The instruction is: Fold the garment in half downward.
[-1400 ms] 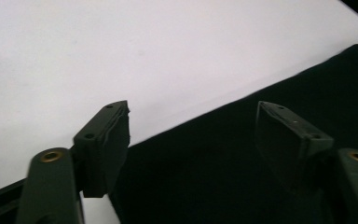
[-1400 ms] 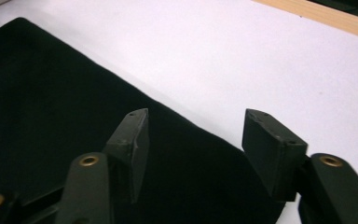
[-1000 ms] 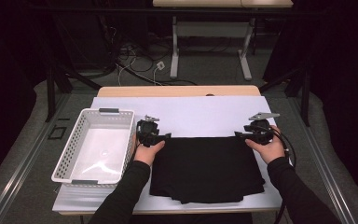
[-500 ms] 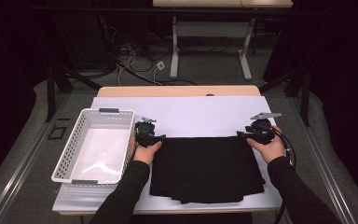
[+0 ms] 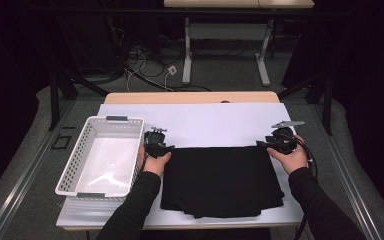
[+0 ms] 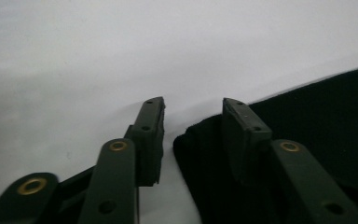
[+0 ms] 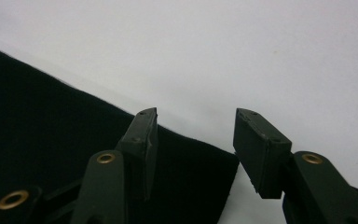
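Cloth [image 5: 221, 181], black and flat, is lying at the desk's [image 5: 215, 122] six o'clock side, and we are working its two far corners. Our left claw [image 5: 165, 148] has just been closing, its jaws spread with the corner bunching between them; our right claw [image 5: 261, 144] is standing spread astride its corner. A white basket [image 5: 102, 155] is sitting just beside the left hand at nine o'clock. Gripper views are showing the corner gaps; the high view is showing cables on the floor at twelve o'clock.

Claws [image 5: 164, 148] [image 5: 261, 144] at black cloth [image 5: 220, 180] corners
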{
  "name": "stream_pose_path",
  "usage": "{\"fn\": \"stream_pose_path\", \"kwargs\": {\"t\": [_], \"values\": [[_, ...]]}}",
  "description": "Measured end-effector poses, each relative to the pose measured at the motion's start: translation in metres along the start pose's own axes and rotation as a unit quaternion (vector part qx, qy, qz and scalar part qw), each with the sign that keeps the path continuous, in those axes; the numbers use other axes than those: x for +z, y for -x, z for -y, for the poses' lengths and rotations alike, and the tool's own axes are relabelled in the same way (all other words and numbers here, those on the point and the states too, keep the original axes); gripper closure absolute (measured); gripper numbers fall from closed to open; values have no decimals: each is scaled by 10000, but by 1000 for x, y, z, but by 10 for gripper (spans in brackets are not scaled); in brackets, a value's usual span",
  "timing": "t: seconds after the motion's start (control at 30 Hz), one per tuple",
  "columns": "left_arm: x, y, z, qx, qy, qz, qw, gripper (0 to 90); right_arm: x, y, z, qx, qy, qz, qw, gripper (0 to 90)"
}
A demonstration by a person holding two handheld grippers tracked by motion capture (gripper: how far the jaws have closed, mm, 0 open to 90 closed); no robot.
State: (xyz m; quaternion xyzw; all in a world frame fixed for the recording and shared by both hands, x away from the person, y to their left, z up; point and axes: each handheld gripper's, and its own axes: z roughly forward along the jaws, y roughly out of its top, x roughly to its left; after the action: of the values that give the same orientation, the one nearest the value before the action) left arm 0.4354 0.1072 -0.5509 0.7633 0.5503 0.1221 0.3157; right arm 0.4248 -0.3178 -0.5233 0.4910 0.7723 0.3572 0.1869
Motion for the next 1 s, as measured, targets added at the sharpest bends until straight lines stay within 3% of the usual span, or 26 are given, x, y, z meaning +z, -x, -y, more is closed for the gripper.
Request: {"fn": "stream_pose_path", "kwargs": {"t": [0.37, 0.8, 1.0], "values": [[0, 1, -1, -127, -116, 173, 9997, 812, 8, 11, 5, 186, -120, 17, 9998, 502], [0, 2, -1, -110, -117, 193, 9997, 842, 25, 18, 14, 258, -448, 55, 9986, 505], [0, 3, 0, -93, -108, 172, 9998, 849, 25, 12, 14, 93, -438, 61, 9990, 611]]}}
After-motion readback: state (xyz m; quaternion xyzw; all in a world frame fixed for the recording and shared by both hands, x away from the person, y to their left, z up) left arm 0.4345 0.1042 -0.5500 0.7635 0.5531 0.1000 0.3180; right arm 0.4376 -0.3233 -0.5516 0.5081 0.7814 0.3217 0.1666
